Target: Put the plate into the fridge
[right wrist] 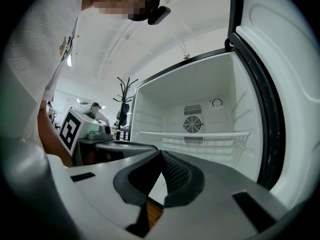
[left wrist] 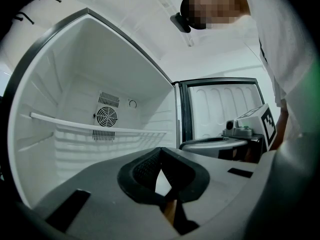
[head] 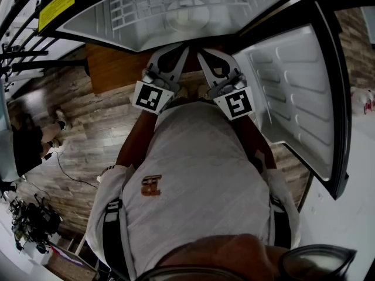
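Parked facing open fridge, left gripper and right gripper pinched shut on nothing, likely idle, no plate visible.

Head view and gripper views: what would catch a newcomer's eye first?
The open white fridge fills the view ahead, its round fan grille on the back wall just above a bare white wire shelf. The left tool and right tool sit side by side before it, both shut on nothing; no plate shows.
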Tool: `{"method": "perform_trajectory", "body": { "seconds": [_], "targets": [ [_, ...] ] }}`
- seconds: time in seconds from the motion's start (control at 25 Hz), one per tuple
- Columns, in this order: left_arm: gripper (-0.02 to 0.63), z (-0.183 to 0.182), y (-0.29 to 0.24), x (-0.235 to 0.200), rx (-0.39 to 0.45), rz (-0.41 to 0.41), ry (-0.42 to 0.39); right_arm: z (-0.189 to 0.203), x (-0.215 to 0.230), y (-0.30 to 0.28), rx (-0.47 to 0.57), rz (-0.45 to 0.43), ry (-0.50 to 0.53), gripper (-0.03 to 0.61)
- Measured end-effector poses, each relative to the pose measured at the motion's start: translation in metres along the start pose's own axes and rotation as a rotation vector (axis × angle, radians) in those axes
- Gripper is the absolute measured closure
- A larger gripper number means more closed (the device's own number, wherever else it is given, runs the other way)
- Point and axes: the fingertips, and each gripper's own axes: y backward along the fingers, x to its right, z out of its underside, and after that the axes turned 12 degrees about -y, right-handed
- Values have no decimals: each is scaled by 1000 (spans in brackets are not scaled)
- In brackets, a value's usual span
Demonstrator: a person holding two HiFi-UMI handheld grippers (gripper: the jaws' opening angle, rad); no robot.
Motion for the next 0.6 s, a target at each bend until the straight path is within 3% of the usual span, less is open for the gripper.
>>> {"method": "perform_trajectory", "body": {
  "seconds": [0.6],
  "targets": [
    [595,-1,1,2,-3,4,-15,-2,0,2,24,2,-2,546]
  ]
}}
